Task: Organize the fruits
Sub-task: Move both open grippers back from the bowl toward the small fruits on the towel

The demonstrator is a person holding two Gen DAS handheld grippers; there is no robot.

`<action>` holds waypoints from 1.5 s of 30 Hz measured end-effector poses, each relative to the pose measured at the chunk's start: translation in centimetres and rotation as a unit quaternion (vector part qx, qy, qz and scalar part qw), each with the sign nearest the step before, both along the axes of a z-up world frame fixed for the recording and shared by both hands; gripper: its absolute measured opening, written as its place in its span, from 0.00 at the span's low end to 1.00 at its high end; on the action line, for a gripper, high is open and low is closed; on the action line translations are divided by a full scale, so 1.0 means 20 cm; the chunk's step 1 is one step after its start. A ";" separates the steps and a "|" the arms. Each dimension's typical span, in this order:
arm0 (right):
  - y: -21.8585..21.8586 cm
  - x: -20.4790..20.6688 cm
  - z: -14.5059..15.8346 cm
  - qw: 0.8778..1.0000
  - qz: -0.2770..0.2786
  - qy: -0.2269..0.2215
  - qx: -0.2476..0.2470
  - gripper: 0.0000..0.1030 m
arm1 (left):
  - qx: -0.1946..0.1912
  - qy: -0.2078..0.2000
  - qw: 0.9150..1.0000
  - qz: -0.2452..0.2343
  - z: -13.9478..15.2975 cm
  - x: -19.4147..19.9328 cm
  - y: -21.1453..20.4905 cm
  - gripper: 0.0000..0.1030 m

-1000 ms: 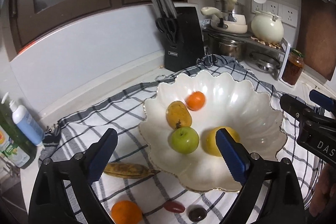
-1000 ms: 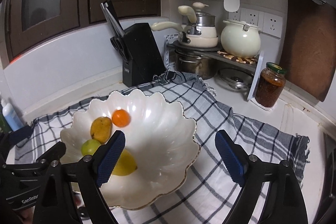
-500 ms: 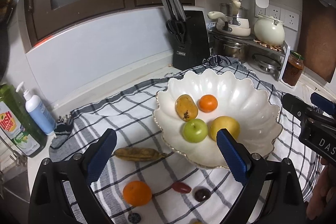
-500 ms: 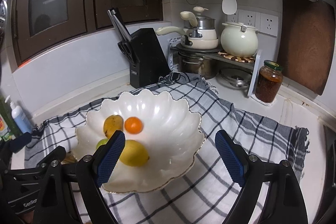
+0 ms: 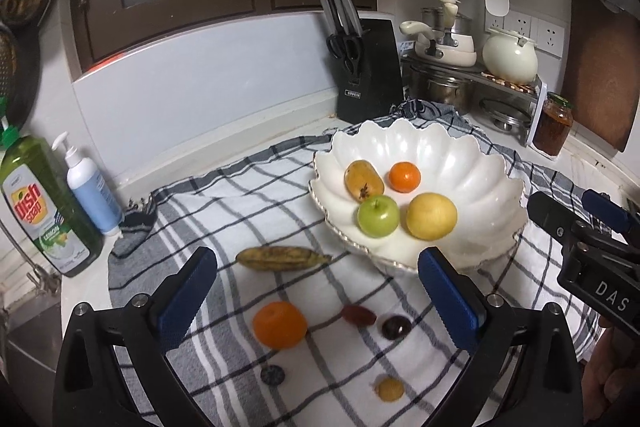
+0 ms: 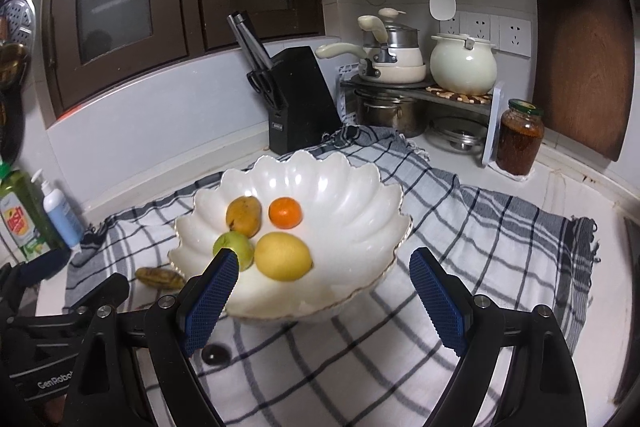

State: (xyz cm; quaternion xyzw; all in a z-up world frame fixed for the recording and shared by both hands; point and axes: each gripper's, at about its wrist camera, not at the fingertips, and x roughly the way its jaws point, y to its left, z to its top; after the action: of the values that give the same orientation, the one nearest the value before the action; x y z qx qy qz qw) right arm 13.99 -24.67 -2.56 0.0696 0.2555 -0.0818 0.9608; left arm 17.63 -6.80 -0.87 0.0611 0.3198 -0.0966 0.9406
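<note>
A white scalloped bowl point(image 5: 460, 155) point(image 6: 352, 195) on a checked cloth holds a mango point(image 5: 363, 178), a small orange point(image 5: 405, 177), a green apple point(image 5: 378, 216) and a yellow lemon point(image 5: 431, 215). On the cloth in front of it lie a brown banana point(image 5: 282, 258), an orange point(image 5: 279, 324), a red date point(image 5: 358, 315), a dark round fruit point(image 5: 396, 327) and two small pieces. My left gripper point(image 5: 316, 301) is open and empty above the loose fruit. My right gripper point(image 6: 322, 301) is open and empty before the bowl.
A knife block point(image 5: 370, 67) stands behind the bowl. A rack with pots and a kettle point(image 5: 510, 55), a jar point(image 5: 554, 123) and a cutting board are at the back right. Dish soap point(image 5: 40, 211) and a pump bottle point(image 5: 90, 187) stand at the left.
Both grippers have pulled back and up from the bowl. More of the cloth and loose fruit shows in the left wrist view. Both stay open.
</note>
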 end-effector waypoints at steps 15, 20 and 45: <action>0.07 -0.19 -0.16 1.000 0.003 0.014 -0.001 0.86 | -0.010 0.008 1.000 -0.002 -0.16 -0.21 0.10 0.99; 0.17 -0.21 -0.24 0.999 0.029 0.026 -0.003 0.86 | -0.004 0.023 1.000 0.009 -0.24 -0.25 0.18 0.99; 0.56 -0.10 -0.54 0.985 0.138 0.104 -0.025 0.59 | -0.008 0.077 0.994 0.075 -0.46 -0.31 0.49 0.99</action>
State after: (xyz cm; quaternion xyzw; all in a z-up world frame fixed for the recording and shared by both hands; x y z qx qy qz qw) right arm 12.01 -13.48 -13.35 0.0008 0.3593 0.0389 0.9324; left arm 11.52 3.09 -10.11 0.0215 0.3945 -0.0325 0.9181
